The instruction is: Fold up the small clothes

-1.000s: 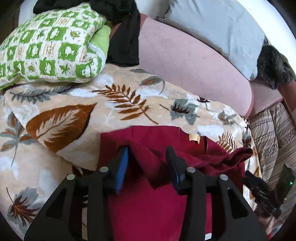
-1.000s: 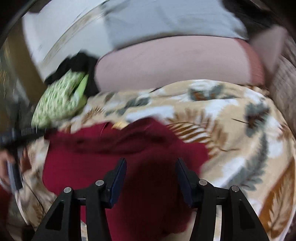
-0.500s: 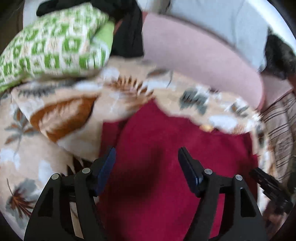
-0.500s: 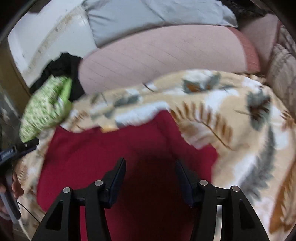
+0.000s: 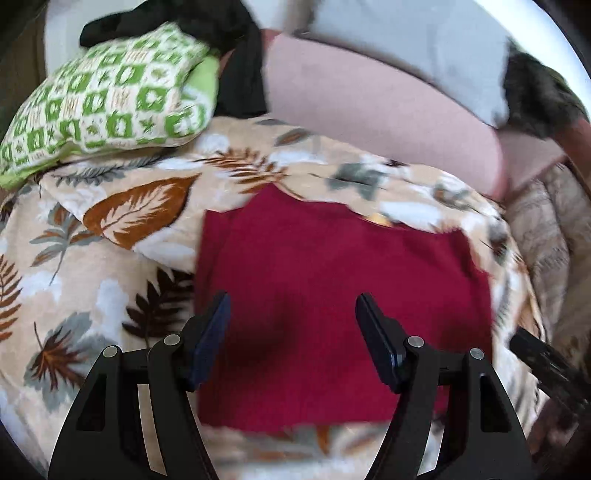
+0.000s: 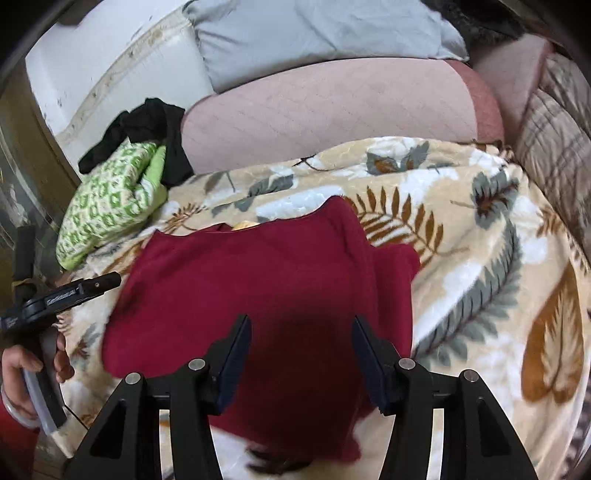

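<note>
A dark red garment [image 5: 332, 280] lies folded flat on a beige leaf-print blanket [image 5: 122, 229]. In the right wrist view the garment [image 6: 258, 280] shows a folded flap along its right side. My left gripper [image 5: 291, 314] is open and empty, just above the garment's near part. My right gripper [image 6: 301, 332] is open and empty, over the garment's near right part. The left gripper's body [image 6: 62, 295] and the hand holding it show at the left edge of the right wrist view. The right gripper's tip [image 5: 543, 362] shows at the right edge of the left wrist view.
A green-and-white patterned pillow [image 5: 107, 99] with black clothing [image 5: 236, 62] on it lies at the back left. A pink cushion [image 6: 332, 110] and a grey pillow [image 6: 314, 29] lie behind the blanket. A plaid cover [image 6: 554, 147] is at the right.
My left gripper let go of the red fabric, opened wide and pulled back. The garment now lies flat and smoother. My right gripper stayed open and rose slightly.
</note>
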A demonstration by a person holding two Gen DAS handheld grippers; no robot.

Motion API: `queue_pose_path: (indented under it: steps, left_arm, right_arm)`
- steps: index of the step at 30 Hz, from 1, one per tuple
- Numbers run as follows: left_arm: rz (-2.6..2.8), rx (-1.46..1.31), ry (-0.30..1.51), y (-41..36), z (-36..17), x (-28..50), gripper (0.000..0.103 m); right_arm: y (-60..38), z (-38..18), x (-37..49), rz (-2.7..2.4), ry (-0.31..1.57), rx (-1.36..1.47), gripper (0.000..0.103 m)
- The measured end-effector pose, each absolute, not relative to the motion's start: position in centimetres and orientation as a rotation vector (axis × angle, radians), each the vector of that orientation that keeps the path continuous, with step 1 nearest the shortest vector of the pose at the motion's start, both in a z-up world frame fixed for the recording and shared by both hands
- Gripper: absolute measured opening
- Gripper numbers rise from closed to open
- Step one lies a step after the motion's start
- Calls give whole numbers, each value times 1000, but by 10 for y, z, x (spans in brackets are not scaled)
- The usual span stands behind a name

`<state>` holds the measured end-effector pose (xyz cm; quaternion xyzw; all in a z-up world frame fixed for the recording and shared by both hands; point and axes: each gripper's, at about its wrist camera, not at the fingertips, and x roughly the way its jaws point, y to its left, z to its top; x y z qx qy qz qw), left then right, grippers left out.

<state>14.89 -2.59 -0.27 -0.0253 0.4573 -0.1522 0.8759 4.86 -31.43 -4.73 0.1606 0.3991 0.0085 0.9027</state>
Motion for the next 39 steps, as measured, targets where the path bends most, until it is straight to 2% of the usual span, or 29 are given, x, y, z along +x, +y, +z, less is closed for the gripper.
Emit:
queue_pose_path:
  steps: [9,11,12,14,23,30,39]
  left_arm:
    - [-394,12,944,-41,15,98,70]
    - [-397,-12,949,-36,12,97,70]
    - [-385,-19,959,-32,6,99,70]
    - [-366,-25,984,-26,-4,105,70]
    - [-277,-76,1050,8,-58,152,70]
    - [-280,-156,1017,27,-69,173,70]
    - [-324,-305,1100,41,-93,197,71]
  right_arm:
    - [-297,-28,14,-9,843,344,54]
    - [-297,-24,10,-9,826,338,59]
    - [-300,-23,8,-21,810,341,64]
    - [-306,-27,8,-39,800,350,68]
    - [-342,-74,44,-116,864,406,68]
    - [-369,-87,64,-158,843,470,68]
    - [-383,-108,86,-147,878,493,70]
